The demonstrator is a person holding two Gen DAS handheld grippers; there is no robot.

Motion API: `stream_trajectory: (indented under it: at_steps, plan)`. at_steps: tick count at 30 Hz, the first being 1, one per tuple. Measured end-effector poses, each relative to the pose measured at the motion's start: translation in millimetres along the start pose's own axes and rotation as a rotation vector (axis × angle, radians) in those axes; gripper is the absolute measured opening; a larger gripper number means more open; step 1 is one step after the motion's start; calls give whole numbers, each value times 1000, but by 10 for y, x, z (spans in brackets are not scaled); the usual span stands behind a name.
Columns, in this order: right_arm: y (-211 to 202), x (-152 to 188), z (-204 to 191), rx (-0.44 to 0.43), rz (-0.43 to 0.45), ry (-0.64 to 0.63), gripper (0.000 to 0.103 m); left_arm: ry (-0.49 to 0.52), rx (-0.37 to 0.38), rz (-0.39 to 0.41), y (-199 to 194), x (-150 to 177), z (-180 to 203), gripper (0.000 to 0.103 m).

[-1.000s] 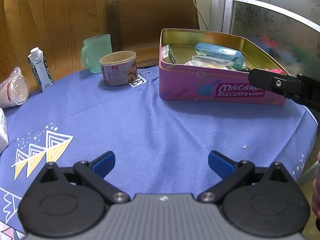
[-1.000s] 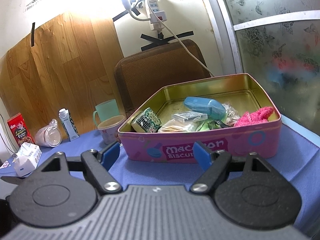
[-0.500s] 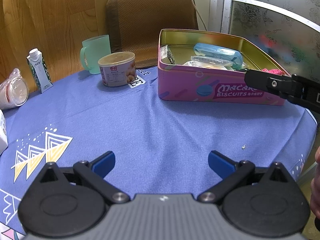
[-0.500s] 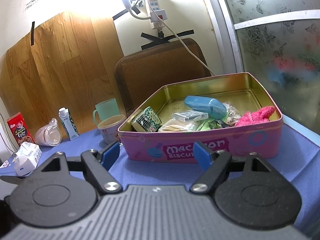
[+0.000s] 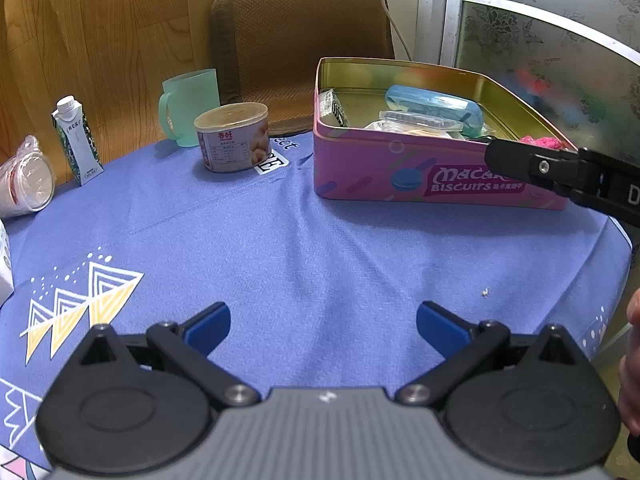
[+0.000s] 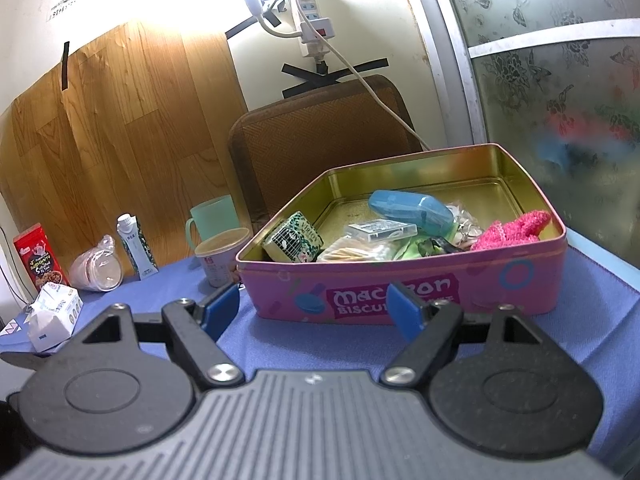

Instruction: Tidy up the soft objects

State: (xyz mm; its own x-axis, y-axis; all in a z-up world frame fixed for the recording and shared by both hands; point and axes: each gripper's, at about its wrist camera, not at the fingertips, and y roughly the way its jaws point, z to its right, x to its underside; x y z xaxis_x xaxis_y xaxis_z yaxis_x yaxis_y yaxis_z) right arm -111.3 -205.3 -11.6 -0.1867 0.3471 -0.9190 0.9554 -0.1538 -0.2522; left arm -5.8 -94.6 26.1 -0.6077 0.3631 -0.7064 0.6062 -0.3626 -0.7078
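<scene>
While right tongs [image 6: 314, 306] gape, pink sock [image 6: 510, 229] beyond, in tin [image 6: 400, 280].

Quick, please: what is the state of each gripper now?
Left gripper: open, holding nothing.
Right gripper: open, holding nothing.

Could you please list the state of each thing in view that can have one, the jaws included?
Tin: lid off, holding small items.
Pink cloth: in the tin, crumpled against its right wall.
Blue case: closed, atop the pile.
Can: upright, lidded.
Mug: upright.
Carton: upright, capped.
Left gripper: jaws open, empty.
Right gripper: jaws open, empty, short of the tin.
</scene>
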Motion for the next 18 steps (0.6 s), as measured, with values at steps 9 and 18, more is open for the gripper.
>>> stream_trajectory:
  at_steps: [9,18]
  plan:
    - [-2,2,-4,0,-1,-1,83,-1,1,1,-6,5,4,103]
    - [2,1,-4,1,0,0,83,-1,3,-1,-8,-5,10,103]
